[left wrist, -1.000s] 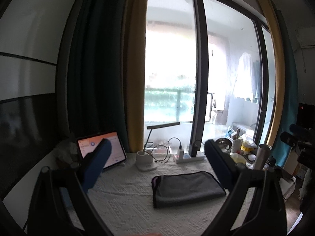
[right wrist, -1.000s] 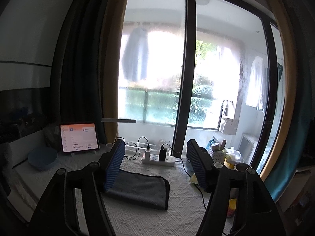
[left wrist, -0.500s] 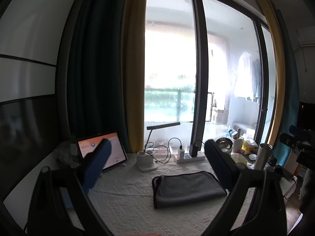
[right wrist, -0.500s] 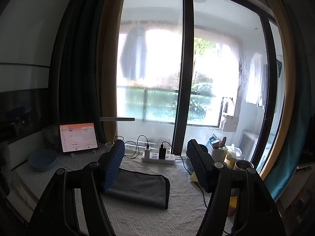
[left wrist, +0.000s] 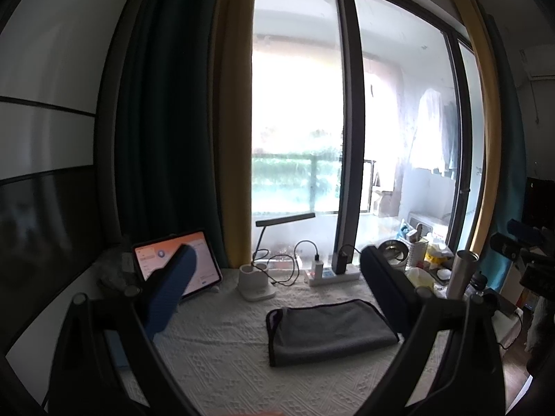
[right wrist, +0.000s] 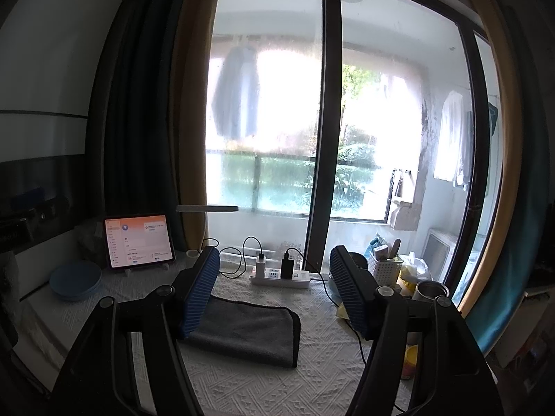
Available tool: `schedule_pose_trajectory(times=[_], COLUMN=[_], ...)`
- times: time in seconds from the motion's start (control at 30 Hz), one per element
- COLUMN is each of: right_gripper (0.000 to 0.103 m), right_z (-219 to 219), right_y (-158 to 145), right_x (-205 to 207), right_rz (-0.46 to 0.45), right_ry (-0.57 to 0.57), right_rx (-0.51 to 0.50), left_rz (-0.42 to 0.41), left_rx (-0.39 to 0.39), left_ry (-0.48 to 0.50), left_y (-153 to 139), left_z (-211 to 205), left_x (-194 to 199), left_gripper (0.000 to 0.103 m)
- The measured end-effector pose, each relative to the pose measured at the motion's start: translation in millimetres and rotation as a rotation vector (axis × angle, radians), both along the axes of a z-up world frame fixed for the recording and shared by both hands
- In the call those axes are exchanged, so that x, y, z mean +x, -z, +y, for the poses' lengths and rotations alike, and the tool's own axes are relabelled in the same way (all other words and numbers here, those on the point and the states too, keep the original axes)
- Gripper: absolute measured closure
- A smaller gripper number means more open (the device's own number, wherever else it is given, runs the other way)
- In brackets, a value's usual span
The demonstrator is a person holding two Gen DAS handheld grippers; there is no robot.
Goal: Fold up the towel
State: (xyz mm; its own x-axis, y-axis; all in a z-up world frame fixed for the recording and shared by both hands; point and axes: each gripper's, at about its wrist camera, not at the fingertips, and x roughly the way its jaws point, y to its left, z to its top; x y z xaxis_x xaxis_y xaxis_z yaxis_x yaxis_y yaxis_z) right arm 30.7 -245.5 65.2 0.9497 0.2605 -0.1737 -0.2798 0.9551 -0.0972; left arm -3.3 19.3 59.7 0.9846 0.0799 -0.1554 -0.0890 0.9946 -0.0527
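Observation:
A dark grey towel point(left wrist: 329, 329) lies folded flat on the white textured tablecloth point(left wrist: 222, 357). It also shows in the right wrist view point(right wrist: 248, 332). My left gripper point(left wrist: 277, 260) is open and empty, held above the table, back from the towel. My right gripper point(right wrist: 274, 260) is open and empty too, raised over the near side of the towel. Its left finger point(right wrist: 201, 291) hides the towel's left end. Neither gripper touches the towel.
A lit tablet point(right wrist: 138, 241) stands at the back left, with blue plates point(right wrist: 75, 279) beside it. A desk lamp base point(left wrist: 255, 282) and a power strip point(right wrist: 281, 275) with cables sit by the window. Cups, a basket point(right wrist: 385, 268) and clutter crowd the right edge.
Both grippers have tilted up slightly, so the towel sits a little lower in both views. The towel has not moved.

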Motion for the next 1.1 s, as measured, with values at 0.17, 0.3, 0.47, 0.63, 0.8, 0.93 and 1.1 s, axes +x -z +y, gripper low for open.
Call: schedule_pose_trajectory(times=[0.17, 0.3, 0.47, 0.63, 0.8, 0.93, 1.1], right_gripper=[0.034, 0.034, 0.034, 0.033, 0.033, 0.033, 0.033], right_z=[0.1, 0.0, -0.4, -0.1, -0.2, 0.7, 0.9], right_y=[0.4, 0.5, 3.4, 3.5, 3.3, 6.5, 8.4], right_x=[0.4, 0.6, 1.4, 1.5, 1.5, 0.8, -0.8], right_rz=[0.001, 0.002, 0.005, 0.006, 0.006, 0.009, 0.010], right_ry=[0.001, 0.000, 0.001, 0.001, 0.001, 0.001, 0.002], right_rx=[0.000, 0.001, 0.004, 0.004, 0.004, 0.001, 0.003], left_rz=[0.003, 0.004, 0.006, 0.009, 0.012, 0.012, 0.016], left_rx=[0.001, 0.002, 0.003, 0.003, 0.002, 0.002, 0.005], left_ry=[0.002, 0.003, 0.006, 0.011, 0.013, 0.014, 0.019], left_y=[0.2, 0.7, 0.9, 1.7, 1.7, 1.7, 2.8], left_z=[-1.8, -2.3, -3.1, -3.6, -3.1, -3.2, -5.8], left_x=[0.5, 1.3, 1.6, 1.0, 1.8, 1.9, 2.0], left_gripper=[0.007, 0.007, 0.007, 0.007, 0.007, 0.007, 0.007])
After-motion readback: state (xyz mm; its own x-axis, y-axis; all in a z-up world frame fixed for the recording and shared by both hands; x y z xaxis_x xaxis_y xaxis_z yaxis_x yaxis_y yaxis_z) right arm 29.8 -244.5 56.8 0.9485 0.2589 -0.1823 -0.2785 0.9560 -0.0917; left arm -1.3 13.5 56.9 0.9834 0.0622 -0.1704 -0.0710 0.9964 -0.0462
